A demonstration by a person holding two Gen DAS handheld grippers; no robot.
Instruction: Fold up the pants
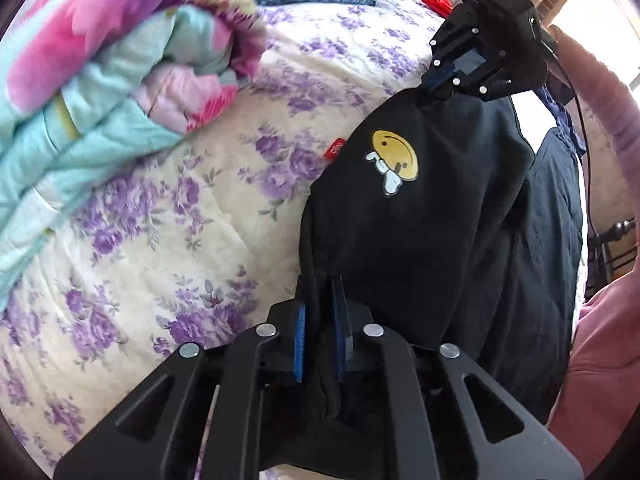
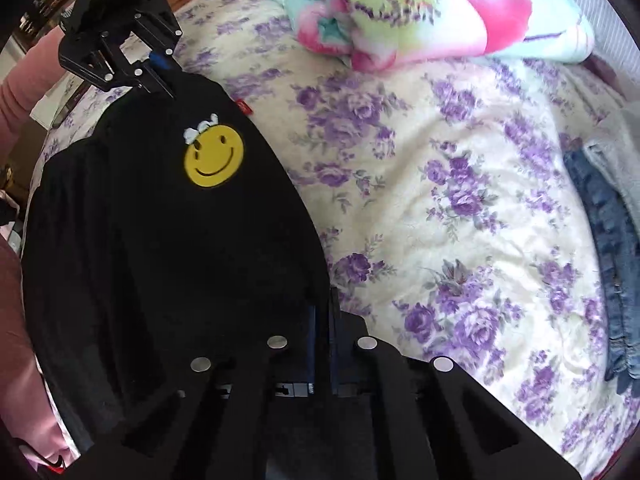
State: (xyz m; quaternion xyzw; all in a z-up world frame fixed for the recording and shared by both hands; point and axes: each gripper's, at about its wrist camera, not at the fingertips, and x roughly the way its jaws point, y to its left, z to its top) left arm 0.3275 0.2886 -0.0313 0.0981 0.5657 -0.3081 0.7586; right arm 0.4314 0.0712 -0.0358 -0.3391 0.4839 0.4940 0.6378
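1. Left claw (image 1: 320, 320), lower centre of the left wrist view: blue pads drawn in tight on a fold of black fabric at one edge of the pants (image 1: 400, 220).
2. Right claw (image 2: 322, 332), lower centre of the right wrist view: pads narrow, clamped on the opposite edge of the same pants; the dark cloth runs in between them.
3. Each claw shows in the other's view: the right one at upper right of the left wrist view, the left one at upper left of the right wrist view, both pinching cloth.
4. Pants lie stretched between the two claws, over the bed's floral bedspread (image 1: 180, 240) (cream with purple roses).
5. Markings on the pants: a yellow smiley-face patch (image 2: 214, 156) with a small white cartoon figure at its rim. No words on the patch.
6. Small red tag (image 1: 335, 148) at the fabric's edge, beside the patch; white lettering on it, too small to read.
7. Rolled pink and aqua quilt (image 1: 100, 80) at upper left of the left wrist view, apart from the pants.
8. Blue denim garment (image 2: 612, 248) at the right edge of the right wrist view, lying on the bedspread.
9. Pink sleeve (image 1: 600, 360) at the right edge of the left wrist view.
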